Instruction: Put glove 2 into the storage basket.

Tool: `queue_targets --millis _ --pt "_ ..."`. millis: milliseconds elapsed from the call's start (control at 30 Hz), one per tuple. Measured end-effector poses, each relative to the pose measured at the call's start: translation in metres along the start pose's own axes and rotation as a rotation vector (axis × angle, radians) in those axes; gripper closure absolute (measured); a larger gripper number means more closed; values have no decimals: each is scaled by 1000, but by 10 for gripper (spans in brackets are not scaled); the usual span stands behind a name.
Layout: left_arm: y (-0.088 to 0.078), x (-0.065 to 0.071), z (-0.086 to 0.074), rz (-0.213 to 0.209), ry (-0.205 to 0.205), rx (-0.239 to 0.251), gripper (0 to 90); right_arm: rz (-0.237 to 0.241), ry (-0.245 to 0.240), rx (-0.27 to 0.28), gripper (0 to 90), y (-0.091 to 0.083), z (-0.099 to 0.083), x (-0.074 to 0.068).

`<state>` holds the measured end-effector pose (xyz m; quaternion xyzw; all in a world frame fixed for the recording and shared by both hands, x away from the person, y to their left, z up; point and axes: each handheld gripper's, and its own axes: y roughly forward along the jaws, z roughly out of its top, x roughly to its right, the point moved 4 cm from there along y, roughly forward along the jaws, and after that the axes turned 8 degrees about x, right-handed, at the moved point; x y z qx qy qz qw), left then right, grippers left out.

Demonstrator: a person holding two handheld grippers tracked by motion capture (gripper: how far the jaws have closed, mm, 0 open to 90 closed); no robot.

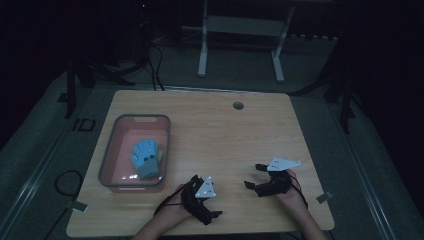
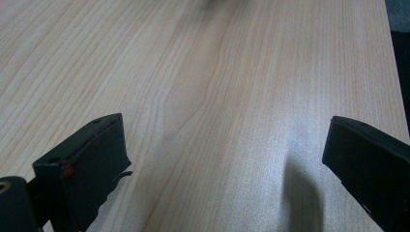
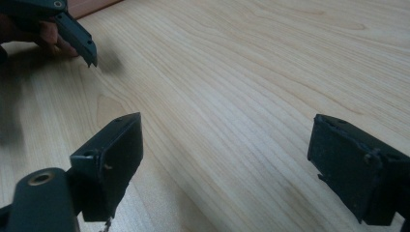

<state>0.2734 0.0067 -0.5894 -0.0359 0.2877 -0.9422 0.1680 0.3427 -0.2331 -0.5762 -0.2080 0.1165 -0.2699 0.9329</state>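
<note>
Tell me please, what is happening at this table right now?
A person sits at a wooden table and holds a two-jaw gripper in each hand. The left gripper and the right gripper both rest low over bare wood near the front edge, jaws open, holding nothing. To the left stands a pink bin with a blue glove lying inside it. Neither gripper touches the bin or the glove.

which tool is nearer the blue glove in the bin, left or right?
Left. The left tool sits at the table's near edge, just right of the grey-rimmed pink plastic bin holding the blue fabric glove. The right tool is farther right, past mid-table.
</note>
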Motion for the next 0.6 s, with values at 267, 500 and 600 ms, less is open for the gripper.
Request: queue_targets --millis 267,500,600 --pt "-3 0 -1 0 -7 15 24 2 -5 2 125 -4 -1 5" --pt "-4 0 -1 -2 -21 28 24 9 -14 -9 125 -4 -3 5" --pt "-4 0 -2 -4 -18 27 24 9 -13 -9 125 -4 -3 5"
